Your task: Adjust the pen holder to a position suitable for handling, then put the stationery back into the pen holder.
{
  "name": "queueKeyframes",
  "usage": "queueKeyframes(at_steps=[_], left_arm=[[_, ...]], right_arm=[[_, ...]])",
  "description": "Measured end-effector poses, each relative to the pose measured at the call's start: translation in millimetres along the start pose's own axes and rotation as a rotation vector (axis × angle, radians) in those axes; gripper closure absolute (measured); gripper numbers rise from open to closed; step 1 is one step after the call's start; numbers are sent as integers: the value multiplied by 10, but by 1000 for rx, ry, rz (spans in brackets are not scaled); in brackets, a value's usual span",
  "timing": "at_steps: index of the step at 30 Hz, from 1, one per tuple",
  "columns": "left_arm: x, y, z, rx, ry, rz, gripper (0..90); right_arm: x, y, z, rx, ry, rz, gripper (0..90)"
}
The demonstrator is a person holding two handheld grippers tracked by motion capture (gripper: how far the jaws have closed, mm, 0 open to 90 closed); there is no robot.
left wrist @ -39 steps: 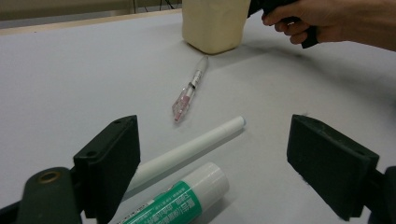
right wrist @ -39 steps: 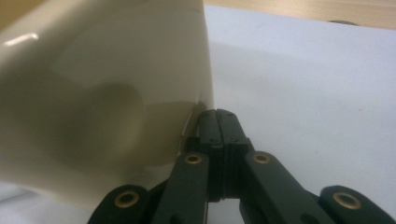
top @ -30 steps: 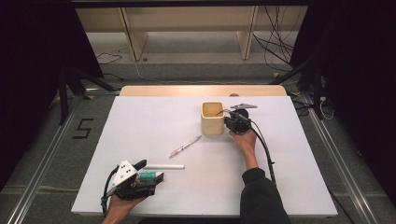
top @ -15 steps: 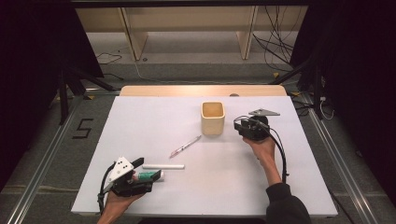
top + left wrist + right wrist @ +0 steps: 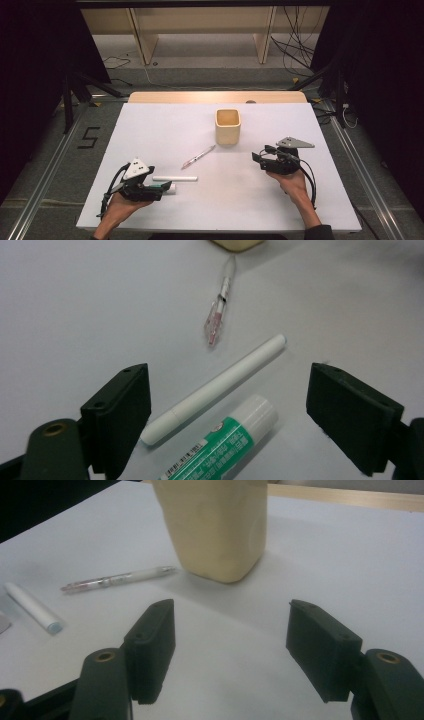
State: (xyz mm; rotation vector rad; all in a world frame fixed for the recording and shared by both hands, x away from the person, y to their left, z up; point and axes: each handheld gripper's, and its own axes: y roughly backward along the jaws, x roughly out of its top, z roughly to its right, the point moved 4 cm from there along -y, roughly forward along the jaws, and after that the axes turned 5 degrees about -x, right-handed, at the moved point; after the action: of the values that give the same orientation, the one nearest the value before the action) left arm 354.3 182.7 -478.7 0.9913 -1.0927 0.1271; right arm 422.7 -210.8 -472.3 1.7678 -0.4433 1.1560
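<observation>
While both claws gape unladen, right claw [image 5: 256, 155] just opening, left claw [image 5: 167, 187] over glue stick [image 5: 222, 442], beige cup [image 5: 228, 126] contents hidden

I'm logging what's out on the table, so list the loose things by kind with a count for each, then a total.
Clear pen with pink inside: 1
White marker: 1
Green-and-white glue stick: 1
Beige cup: 1
Total: 4

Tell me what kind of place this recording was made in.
Probably a lab or studio recording rig: a white-topped table on a grey floor, black curtains at both sides, loose cables behind, and a taped number five on the floor.
</observation>
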Motion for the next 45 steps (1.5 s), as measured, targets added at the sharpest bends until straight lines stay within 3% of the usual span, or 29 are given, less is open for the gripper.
queueKeyframes(at_steps=[4, 8, 15, 20, 40, 45], left_arm=[[30, 0, 14, -33, 5, -46, 178], [97, -10, 11, -23, -39, -100, 183], [210, -76, -13, -57, -71, -172, 199], [251, -84, 9, -73, -95, -194, 199], [133, -59, 22, -73, -189, -342, 204], [101, -49, -6, -55, -211, -367, 220]], right_arm=[[-52, 96, -70, 25, 4, 21, 350], [-114, 157, -125, 38, 14, 32, 338], [-228, 246, -180, 54, 30, 26, 319], [-267, 322, -198, 61, 15, 39, 308], [-394, 484, -407, 102, 30, 42, 262], [-419, 481, -438, 116, 35, 33, 255]])
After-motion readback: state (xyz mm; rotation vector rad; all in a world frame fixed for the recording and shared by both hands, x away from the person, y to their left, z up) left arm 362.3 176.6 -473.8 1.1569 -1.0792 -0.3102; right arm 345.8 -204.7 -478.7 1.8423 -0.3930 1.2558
